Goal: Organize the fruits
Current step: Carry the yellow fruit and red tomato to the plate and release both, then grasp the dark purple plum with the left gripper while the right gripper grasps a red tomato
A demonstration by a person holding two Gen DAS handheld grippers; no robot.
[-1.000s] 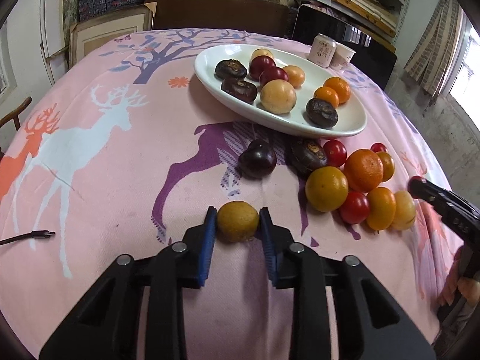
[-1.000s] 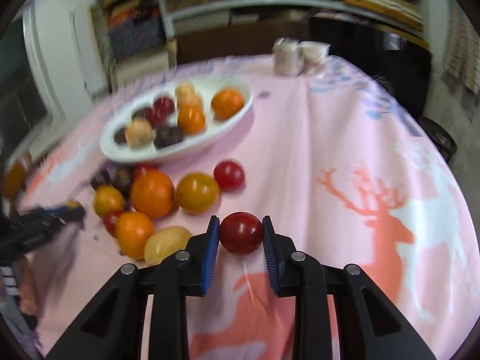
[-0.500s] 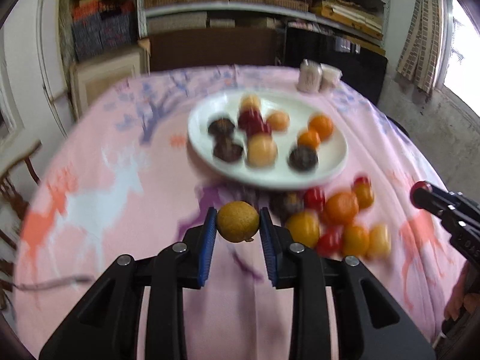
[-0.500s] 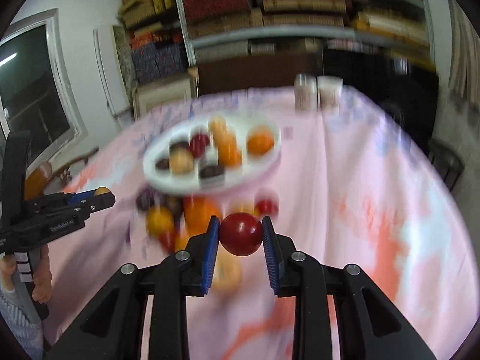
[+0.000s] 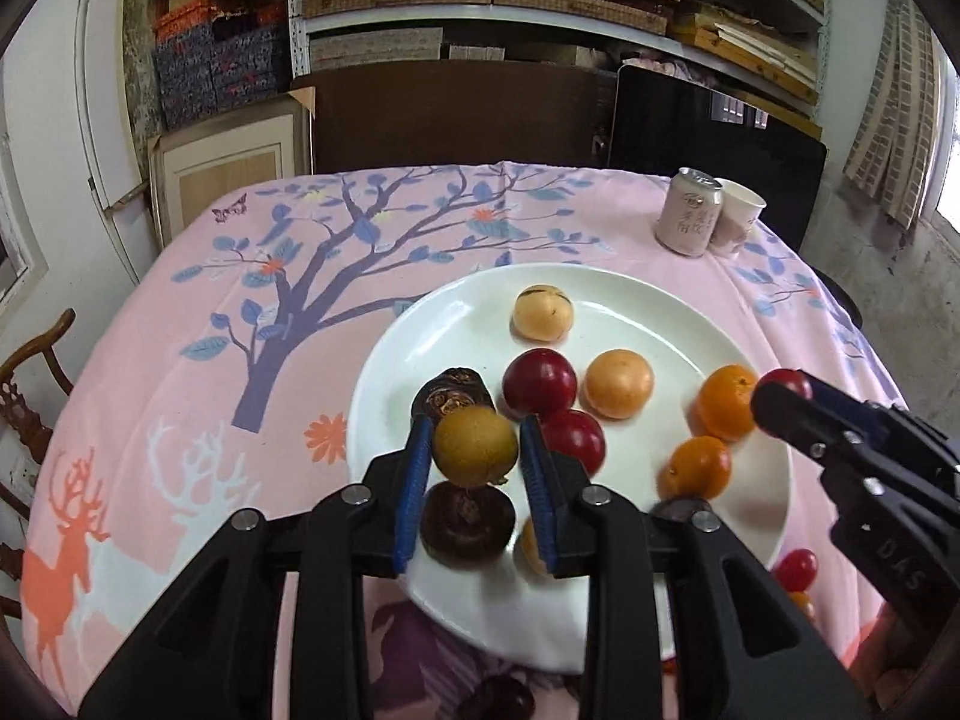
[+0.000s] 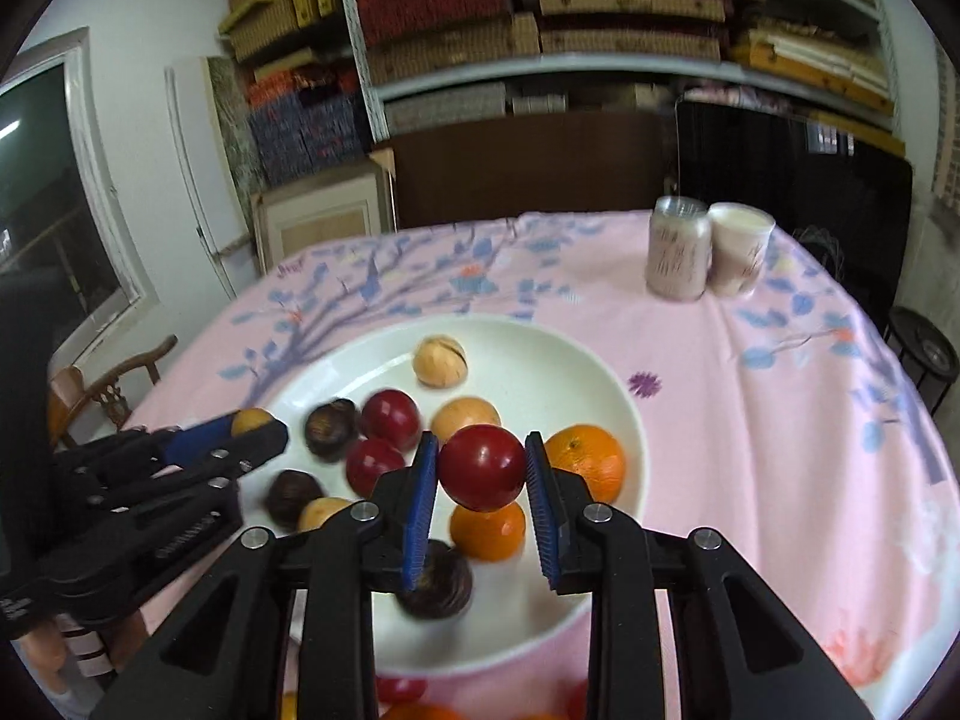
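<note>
Left wrist view, tablecloth (image 5: 198, 372): pink, printed with a tree and deer, covering the table.
Plate (image 5: 618, 312): white, oval, right of the tree print, holding several fruits.
Left gripper (image 5: 474, 450): hangs over the near left part of the plate; its jaws have just been opening, and the blue pads stand slightly off a yellow-brown fruit (image 5: 476, 447) that sits between them, so the pads no longer press it.
Dark fruits: one (image 5: 453, 394) just behind the left gripper on the plate, another (image 5: 468, 522) just below the yellow-brown fruit.
Red plums (image 5: 539, 383): two, side by side in the plate's middle.
Oranges (image 5: 723, 401): two on the plate's right side, beside the right gripper's tip.
Can (image 5: 689, 219) and paper cup (image 5: 737, 217): touching, at the far right of the table.
Right wrist view, right gripper (image 6: 483, 471): above the near middle of the plate (image 6: 600, 378), pinching a red plum (image 6: 483, 468) between its blue pads.
Orange (image 6: 587, 461): on the plate just right of the pinched plum.
</note>
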